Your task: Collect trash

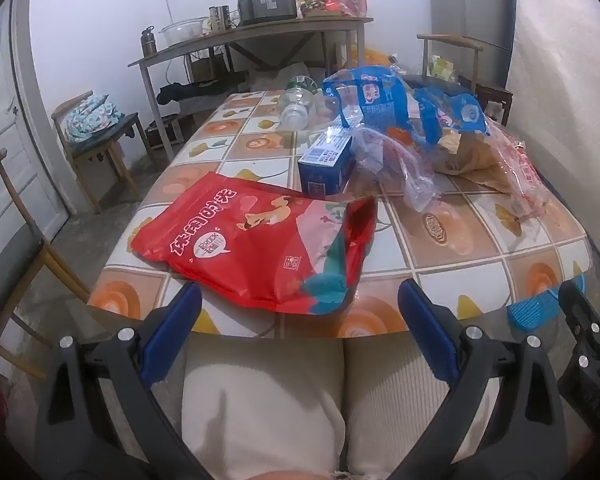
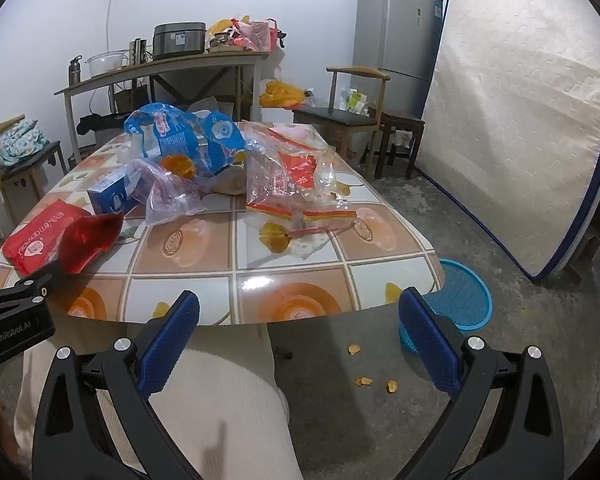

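Both tools are held low at the near edge of the table (image 2: 236,276), above the seated person's lap, as a starting stance from which the litter can be surveyed. The left gripper (image 1: 300,308) is seen with its blue pads spread wide and nothing between them; the right gripper (image 2: 299,312) is likewise spread and empty. Nearest the left gripper, a red snack bag (image 1: 256,240) lies flat on the tablecloth with its torn mouth turned to the right, so it is judged the easiest first pick. Just beyond it a small blue carton (image 1: 326,160) stands beside crumpled clear plastic (image 2: 172,194), with a blue wrapper (image 2: 188,136) heaped behind. A clear bag with red print (image 2: 300,180) is spread ahead of the right gripper. An empty bottle (image 1: 296,108) lies at the far end. A blue basket (image 2: 464,292) is set on the floor by the table's right corner, presumably as the receptacle; nothing appears collected yet.
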{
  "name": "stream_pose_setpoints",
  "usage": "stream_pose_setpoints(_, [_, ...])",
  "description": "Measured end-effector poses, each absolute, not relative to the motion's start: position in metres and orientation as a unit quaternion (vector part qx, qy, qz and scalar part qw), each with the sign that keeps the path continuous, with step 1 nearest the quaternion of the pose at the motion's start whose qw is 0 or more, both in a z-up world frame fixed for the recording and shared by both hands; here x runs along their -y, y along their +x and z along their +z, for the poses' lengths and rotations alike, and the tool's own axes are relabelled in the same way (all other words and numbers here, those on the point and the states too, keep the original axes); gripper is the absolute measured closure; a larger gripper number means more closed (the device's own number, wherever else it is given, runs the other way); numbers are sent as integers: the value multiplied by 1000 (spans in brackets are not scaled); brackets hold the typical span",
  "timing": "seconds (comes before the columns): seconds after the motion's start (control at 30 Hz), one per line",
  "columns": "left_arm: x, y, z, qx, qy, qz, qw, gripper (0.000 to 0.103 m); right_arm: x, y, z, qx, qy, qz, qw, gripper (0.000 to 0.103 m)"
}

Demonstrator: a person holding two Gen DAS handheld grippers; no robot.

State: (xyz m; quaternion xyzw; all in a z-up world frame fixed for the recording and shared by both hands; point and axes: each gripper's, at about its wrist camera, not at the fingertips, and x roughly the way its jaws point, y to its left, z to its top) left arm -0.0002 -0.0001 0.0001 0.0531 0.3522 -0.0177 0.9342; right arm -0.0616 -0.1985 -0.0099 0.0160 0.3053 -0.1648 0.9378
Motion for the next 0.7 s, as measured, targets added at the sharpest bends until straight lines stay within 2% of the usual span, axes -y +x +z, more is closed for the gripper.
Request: stream_pose_setpoints(0.7, [0, 2, 3, -352, 56, -18, 934, 8, 198, -61, -8, -301, 13, -167, 939, 6])
